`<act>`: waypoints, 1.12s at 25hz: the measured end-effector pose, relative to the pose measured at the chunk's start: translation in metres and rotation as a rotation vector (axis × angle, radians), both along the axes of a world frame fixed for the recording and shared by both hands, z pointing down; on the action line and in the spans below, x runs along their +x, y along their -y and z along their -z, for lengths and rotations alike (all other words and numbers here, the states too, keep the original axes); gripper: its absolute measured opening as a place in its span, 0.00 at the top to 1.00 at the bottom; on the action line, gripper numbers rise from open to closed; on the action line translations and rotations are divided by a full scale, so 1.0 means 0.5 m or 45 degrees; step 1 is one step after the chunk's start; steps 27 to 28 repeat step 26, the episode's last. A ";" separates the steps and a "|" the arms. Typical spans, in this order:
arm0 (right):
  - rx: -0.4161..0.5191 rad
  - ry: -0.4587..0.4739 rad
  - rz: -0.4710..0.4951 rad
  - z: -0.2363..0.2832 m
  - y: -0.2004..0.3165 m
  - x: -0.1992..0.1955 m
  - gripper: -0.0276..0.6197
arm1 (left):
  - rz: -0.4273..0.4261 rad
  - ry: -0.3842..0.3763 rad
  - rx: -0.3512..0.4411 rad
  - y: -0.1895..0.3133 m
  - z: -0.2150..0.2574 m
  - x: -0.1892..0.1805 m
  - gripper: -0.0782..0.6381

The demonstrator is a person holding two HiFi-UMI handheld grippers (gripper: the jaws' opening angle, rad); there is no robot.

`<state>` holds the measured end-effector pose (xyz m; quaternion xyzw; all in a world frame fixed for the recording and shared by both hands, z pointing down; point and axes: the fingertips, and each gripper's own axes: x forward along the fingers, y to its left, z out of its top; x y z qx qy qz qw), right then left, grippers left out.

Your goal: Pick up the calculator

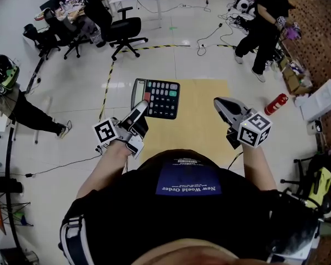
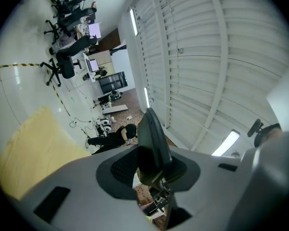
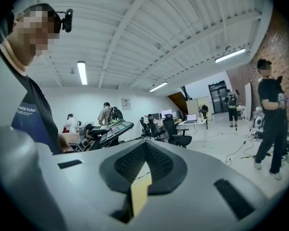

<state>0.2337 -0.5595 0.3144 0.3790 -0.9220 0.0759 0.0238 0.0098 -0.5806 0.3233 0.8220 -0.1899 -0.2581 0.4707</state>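
The dark calculator (image 1: 160, 97), with several grey, green and red keys, is held up above the yellow mat (image 1: 201, 120). My left gripper (image 1: 140, 112) is shut on its near left corner. In the left gripper view the calculator (image 2: 151, 138) shows edge-on between the pads. My right gripper (image 1: 220, 104) hangs to the right of the calculator, apart from it. Its jaws are shut with nothing between them (image 3: 143, 165). In the right gripper view the lifted calculator (image 3: 111, 129) shows at the left.
Black office chairs (image 1: 121, 29) stand at the back left. A person in black (image 1: 265, 21) bends at the back right among cables (image 1: 209, 37). A red fire extinguisher (image 1: 276, 104) lies at the right. Another person (image 1: 11, 98) is at the left.
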 end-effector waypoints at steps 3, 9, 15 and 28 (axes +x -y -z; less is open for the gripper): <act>0.012 -0.017 0.006 0.001 0.014 -0.025 0.98 | 0.007 -0.001 0.002 0.014 0.009 -0.027 0.72; 0.016 -0.018 0.045 0.023 0.022 -0.028 0.98 | 0.051 -0.005 -0.005 0.013 0.027 -0.027 0.72; 0.020 -0.028 0.080 -0.003 -0.006 -0.024 0.98 | 0.090 -0.015 0.001 -0.023 -0.001 -0.023 0.72; 0.012 -0.051 0.111 0.007 0.040 -0.053 0.98 | 0.126 -0.007 0.005 0.019 0.022 -0.059 0.72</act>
